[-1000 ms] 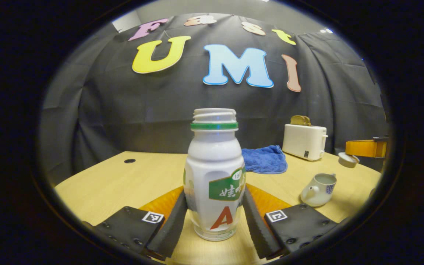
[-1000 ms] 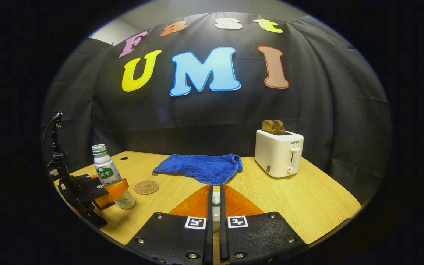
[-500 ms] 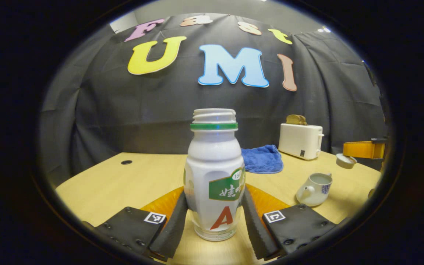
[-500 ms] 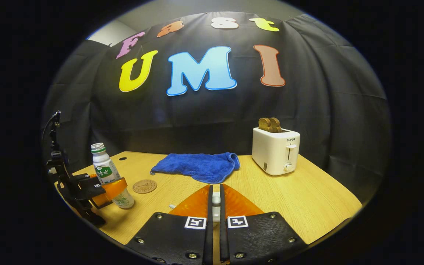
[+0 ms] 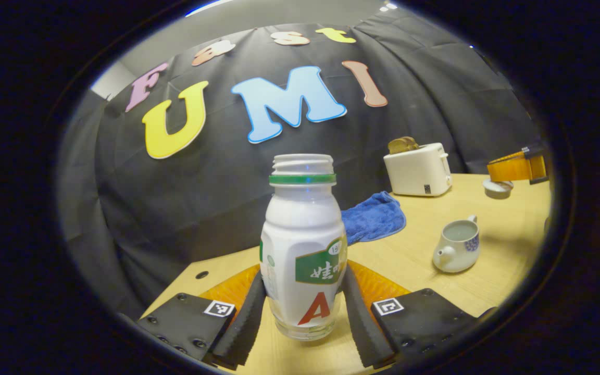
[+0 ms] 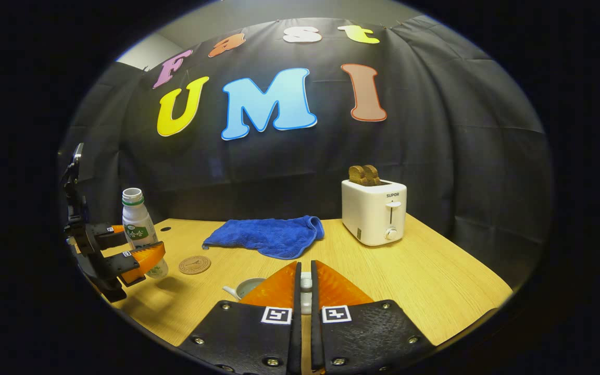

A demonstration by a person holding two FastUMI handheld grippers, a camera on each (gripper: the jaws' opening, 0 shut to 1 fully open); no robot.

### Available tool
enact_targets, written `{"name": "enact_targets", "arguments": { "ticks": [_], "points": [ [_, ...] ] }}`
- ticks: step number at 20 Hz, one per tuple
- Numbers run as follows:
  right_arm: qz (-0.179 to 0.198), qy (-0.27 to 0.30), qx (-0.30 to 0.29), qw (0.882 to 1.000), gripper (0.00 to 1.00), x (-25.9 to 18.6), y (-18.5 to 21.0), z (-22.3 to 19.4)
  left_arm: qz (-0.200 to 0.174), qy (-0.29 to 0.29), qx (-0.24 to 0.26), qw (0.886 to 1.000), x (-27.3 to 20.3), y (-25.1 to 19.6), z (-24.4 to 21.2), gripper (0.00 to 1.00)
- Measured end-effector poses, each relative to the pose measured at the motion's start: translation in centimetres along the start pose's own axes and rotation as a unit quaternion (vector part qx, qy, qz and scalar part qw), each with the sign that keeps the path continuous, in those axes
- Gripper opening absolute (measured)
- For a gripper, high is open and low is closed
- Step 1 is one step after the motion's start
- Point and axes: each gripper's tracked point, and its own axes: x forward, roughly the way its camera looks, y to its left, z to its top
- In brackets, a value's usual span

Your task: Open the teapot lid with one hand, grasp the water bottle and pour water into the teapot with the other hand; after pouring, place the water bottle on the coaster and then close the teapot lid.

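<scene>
Left gripper [image 5: 304, 312] clamped on the water bottle [image 5: 303, 250] at bottom centre of the left gripper view, one finger pressed to each side of the lower body; bottle uncapped, open threaded neck with a green ring at frame centre. In the right gripper view, same pair at far left: left gripper [image 6: 141, 250] around the water bottle [image 6: 139, 230], bottle base lifted clear of the wooden table [image 6: 425, 291] with a shadow beneath, bottle leaning slightly. Round coaster [image 6: 195, 264] flat on the table just right of the raised bottle, bare. Teapot [image 5: 457, 246] at right of the left gripper view, open-topped, spout toward the left of frame, standing on the table [image 5: 414, 255]. In the right gripper view, teapot [image 6: 245, 288] at lower centre, only spout and part of the rim seen past the left finger. Right gripper [image 6: 305, 291] at bottom centre of its own view, fingers drawn nearly together around a small pale knob, lid body hidden behind them. In the left gripper view, right gripper [image 5: 516, 167] at far right edge, teapot lid [image 5: 497, 188] hanging from its tip above and right of the teapot. Blue towel [image 6: 266, 237] crumpled at mid-table toward the back; white toaster [image 6: 374, 211] with two bread slices [image 6: 364, 175] right of centre.
</scene>
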Motion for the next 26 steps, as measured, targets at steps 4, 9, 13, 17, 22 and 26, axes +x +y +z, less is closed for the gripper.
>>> {"name": "enact_targets", "arguments": {
  "ticks": [4,9,13,17,22,26],
  "points": [
    [-0.008,-0.001,0.010,1.000,0.07,-0.4,-1.3,-0.3,-0.001,0.009,0.074,0.997,0.3,-0.5,0.7,0.87],
    [-0.015,0.001,0.023,1.000,0.07,-0.8,-2.6,-0.8,-0.007,0.020,0.146,0.989,0.9,-1.9,1.5,0.87],
    [-0.021,0.004,0.032,0.999,0.07,-0.9,-4.0,-1.2,-0.006,0.026,0.198,0.980,1.1,-3.1,2.3,0.87],
    [-0.028,0.005,0.038,0.999,0.07,-1.1,-5.2,-1.6,-0.017,0.026,0.234,0.972,1.5,-4.9,3.2,0.84],
    [-0.034,0.006,0.043,0.998,0.07,-1.1,-6.4,-1.9,-0.023,0.031,0.277,0.960,2.0,-6.5,3.9,0.84],
    [-0.037,0.006,0.048,0.998,0.07,-1.1,-7.0,-2.1,-0.028,0.044,0.314,0.948,2.5,-7.5,3.5,0.76]
  ]
}}
